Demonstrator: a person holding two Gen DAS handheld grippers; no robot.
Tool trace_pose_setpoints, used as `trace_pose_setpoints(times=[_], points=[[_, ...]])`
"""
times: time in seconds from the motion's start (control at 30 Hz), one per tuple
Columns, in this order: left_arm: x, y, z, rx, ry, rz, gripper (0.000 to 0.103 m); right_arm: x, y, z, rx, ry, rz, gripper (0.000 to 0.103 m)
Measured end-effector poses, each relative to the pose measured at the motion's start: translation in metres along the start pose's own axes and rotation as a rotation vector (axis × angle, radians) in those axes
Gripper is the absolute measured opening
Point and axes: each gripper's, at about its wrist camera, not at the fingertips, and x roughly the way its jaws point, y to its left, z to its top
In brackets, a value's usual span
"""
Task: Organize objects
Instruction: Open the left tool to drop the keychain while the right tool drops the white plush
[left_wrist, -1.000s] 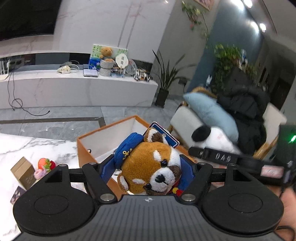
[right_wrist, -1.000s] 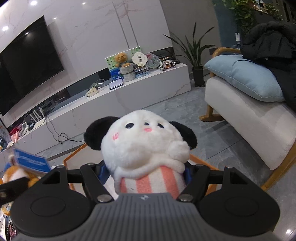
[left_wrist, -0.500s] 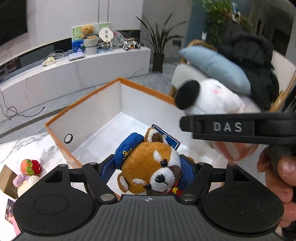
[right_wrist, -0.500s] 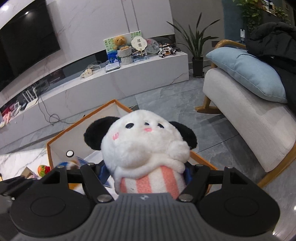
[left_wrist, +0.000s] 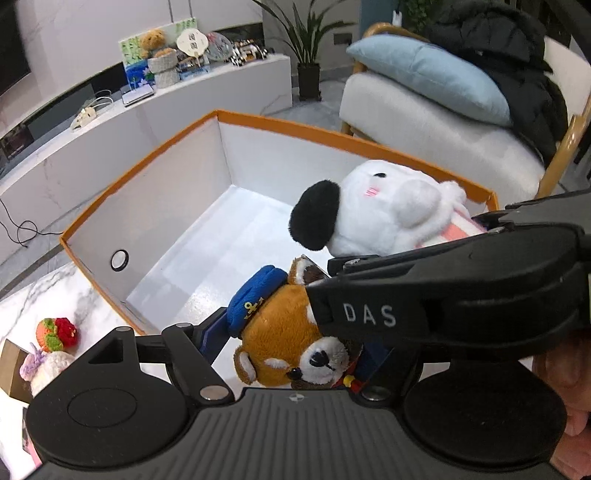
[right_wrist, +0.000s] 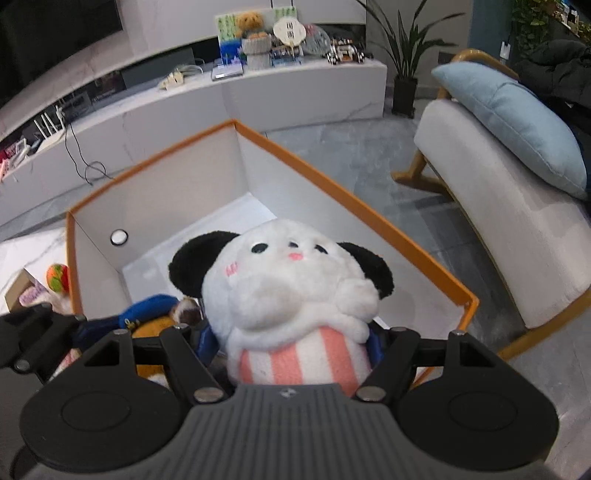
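Both grippers have come forward over the orange box (left_wrist: 155, 158) since a second ago, and I now look down into its white interior. On the left, my left gripper (left_wrist: 291, 350) is clamped on the red panda plush (left_wrist: 280, 343), which hangs above the near floor of the box. My right gripper (right_wrist: 299, 354) squeezes the panda plush (right_wrist: 291, 291) further right and deeper in, crossing above the left one. Both toys sit straight ahead of their jaws, so I judge release comes next.

Both wrist views close above shared box (left_wrist: 147, 173)
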Motion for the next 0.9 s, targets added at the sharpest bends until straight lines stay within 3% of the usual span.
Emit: trace_pose_setpoints(times=[0.1,0.47,0.9], points=[[0.007,-0.009,-0.001,0.056,0.024,0.027,0.089,0.006,0.0,-0.003,-0.01,0.022,-0.008,0.073],[0.008,-0.005,0.002,0.031,0.03,-0.01,0.091,-0.001,-0.002,0.001,-0.009,-0.006,-0.028,0.081],[-0.033,0.016,0.007,-0.038,-0.098,-0.051,0.092,-0.018,-0.003,0.007,0.02,-0.106,-0.009,0.083]])
